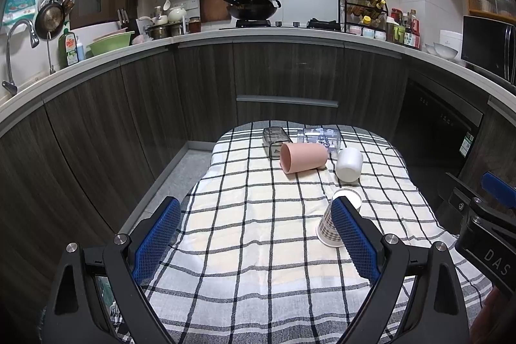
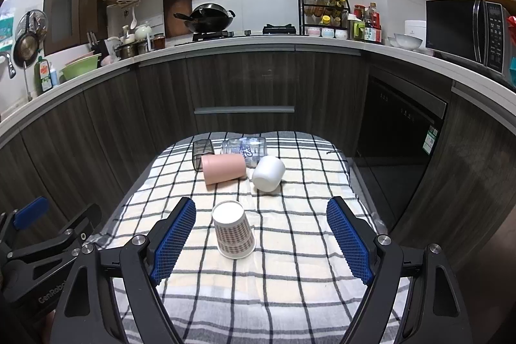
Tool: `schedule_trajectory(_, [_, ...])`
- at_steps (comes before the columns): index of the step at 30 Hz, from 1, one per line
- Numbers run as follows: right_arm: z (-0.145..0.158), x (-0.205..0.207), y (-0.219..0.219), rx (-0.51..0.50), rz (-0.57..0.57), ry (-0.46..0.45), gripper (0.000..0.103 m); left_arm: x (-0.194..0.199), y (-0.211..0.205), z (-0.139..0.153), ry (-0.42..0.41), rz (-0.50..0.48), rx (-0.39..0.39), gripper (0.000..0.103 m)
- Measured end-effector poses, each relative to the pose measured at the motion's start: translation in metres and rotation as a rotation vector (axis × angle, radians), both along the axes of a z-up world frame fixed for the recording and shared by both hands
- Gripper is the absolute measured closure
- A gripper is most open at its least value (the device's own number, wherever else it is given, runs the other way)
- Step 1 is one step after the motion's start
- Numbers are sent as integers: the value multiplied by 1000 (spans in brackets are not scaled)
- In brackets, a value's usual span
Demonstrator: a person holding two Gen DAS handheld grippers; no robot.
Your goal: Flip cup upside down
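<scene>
A plaid paper cup [image 2: 233,231] stands upside down on the checked cloth, its white base up; in the left wrist view [image 1: 329,224] my right blue finger partly hides it. A pink cup [image 2: 224,168] lies on its side, as do a white cup [image 2: 268,173], a clear printed cup [image 2: 245,147] and a dark smoky cup [image 2: 201,150]. My right gripper [image 2: 261,237] is open, its fingers on either side of the paper cup without touching it. My left gripper [image 1: 254,234] is open and empty, left of the paper cup.
The checked cloth [image 1: 258,263] covers a small table with edges close on the left and far sides. Dark kitchen cabinets [image 1: 200,92] and a worktop curve around behind. The other gripper's body shows at the right edge [image 1: 483,224] of the left wrist view.
</scene>
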State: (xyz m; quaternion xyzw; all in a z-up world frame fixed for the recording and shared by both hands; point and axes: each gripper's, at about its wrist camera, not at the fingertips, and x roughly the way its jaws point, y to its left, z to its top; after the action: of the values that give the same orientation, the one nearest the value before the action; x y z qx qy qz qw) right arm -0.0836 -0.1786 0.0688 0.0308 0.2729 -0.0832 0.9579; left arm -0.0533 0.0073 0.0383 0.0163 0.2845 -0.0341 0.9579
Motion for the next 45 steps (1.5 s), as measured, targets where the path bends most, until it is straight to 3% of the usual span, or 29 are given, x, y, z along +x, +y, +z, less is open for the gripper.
schedule_trajectory(45, [-1, -1, -2, 16, -11, 6, 20, -1, 2, -4, 9, 6, -1, 7])
